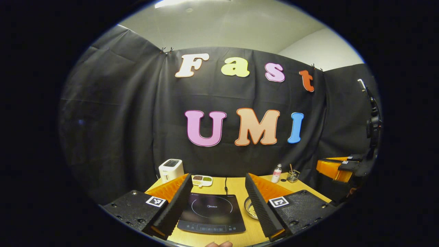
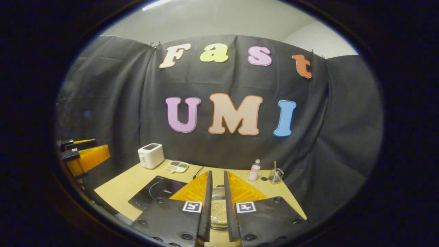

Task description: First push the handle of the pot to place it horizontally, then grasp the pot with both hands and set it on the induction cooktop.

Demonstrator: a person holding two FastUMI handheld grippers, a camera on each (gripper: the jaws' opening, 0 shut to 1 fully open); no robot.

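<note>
Left gripper view: bench (image 1: pixel 236 188) w/ cooktop (image 1: pixel 212 212) lying between the wide-open, empty left tongs (image 1: pixel 216 206); pot (image 1: pixel 251 208) just inside their right finger, on bench beside cooktop. Toaster (image 1: pixel 170 169) far left, bottle (image 1: pixel 276 173) far right. Right gripper view: right tongs (image 2: pixel 216 206) nearly closed, narrow gap, nothing held; pot seen through the gap, cooktop to their left.

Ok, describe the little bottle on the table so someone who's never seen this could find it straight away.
Look along the back edge of the wooden table, against the black cloth, toward the right end. The bottle stands upright there, just left of a glass cup with a stick in it. It is the one clear bottle with a pink band.
</note>
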